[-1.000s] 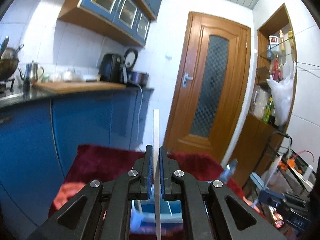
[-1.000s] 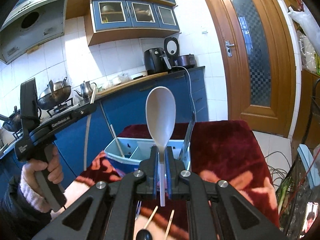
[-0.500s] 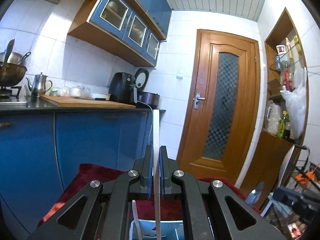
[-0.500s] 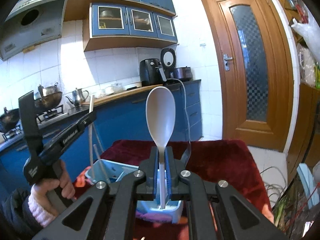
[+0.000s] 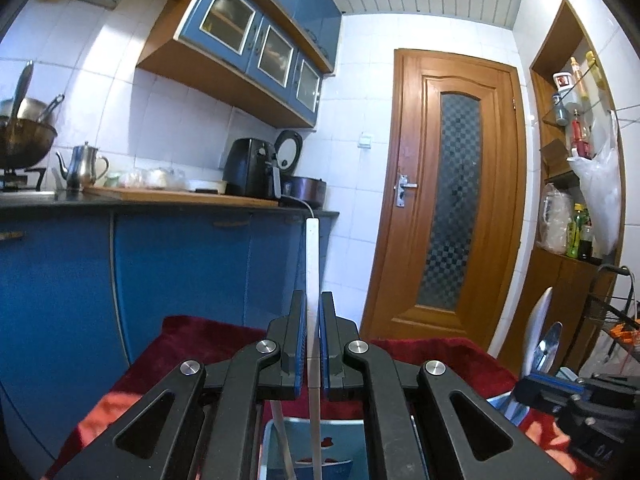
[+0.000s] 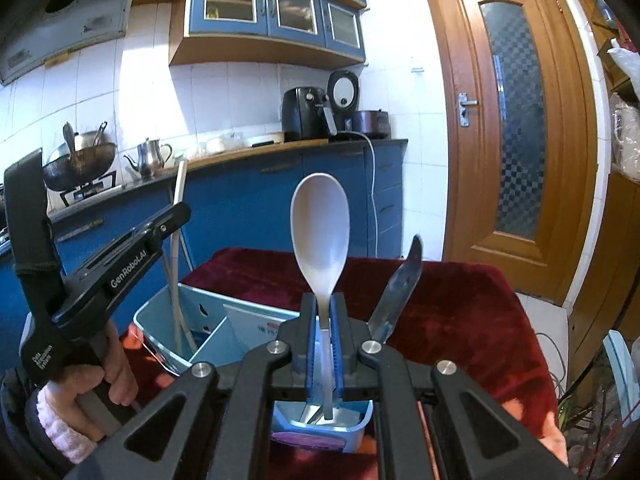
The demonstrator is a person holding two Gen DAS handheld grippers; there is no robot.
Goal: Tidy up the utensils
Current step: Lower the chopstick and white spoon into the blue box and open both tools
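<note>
My left gripper (image 5: pixel 312 309) is shut on a white stick (image 5: pixel 312 264) that stands upright. Its lower end reaches down into the light blue utensil holder (image 5: pixel 276 436), beside another white stick (image 5: pixel 280 424). In the right wrist view a hand (image 6: pixel 92 380) carries the left gripper (image 6: pixel 172 220) over the holder's (image 6: pixel 160 312) left compartment. My right gripper (image 6: pixel 324 304) is shut on the handle of a pale grey spoon (image 6: pixel 320 228), bowl up. The handle's tip hangs in the holder's near compartment. A metal knife (image 6: pixel 396 292) leans out of the holder just to the right.
The holder stands on a table under a dark red cloth (image 6: pixel 448 304). Blue cabinets and a counter (image 6: pixel 280 148) with a kettle, wok and air fryer run along the left. A wooden door (image 6: pixel 516 128) is behind; shelves and a wire rack (image 5: pixel 612 312) are at right.
Both grippers have sunk toward the holder with their utensils still gripped. The holder, ahead of the right gripper before, now lies directly beneath it. The left view tipped upward.
</note>
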